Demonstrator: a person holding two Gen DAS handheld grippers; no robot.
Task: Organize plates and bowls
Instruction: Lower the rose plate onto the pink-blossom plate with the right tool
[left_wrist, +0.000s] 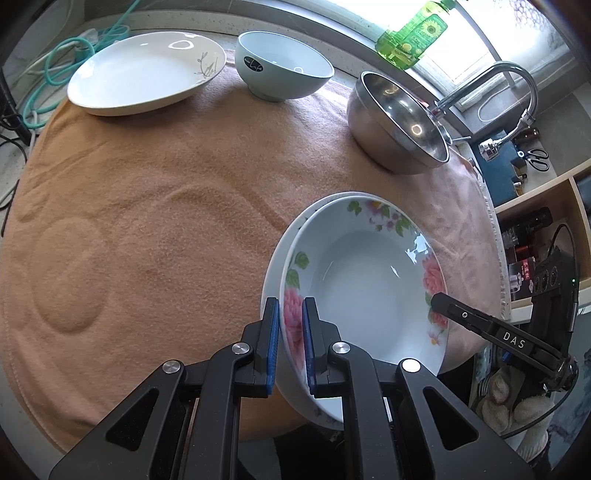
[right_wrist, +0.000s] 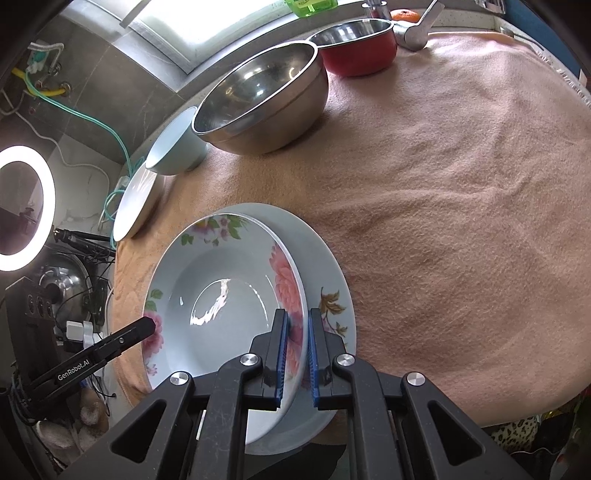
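A deep floral plate rests on a plain white plate at the near edge of the table. My left gripper is shut on the floral plate's left rim, one pad on each side. My right gripper is shut on the same floral plate at its right rim; the lower plate with a brown leaf print lies beneath. Each gripper's finger shows in the other view, on the plate's far rim. A white plate, a pale blue bowl and a steel bowl stand at the back.
A peach towel covers the table. A red pot stands behind the steel bowl. A faucet and a green bottle are at the back right. A ring light and cables are on the left.
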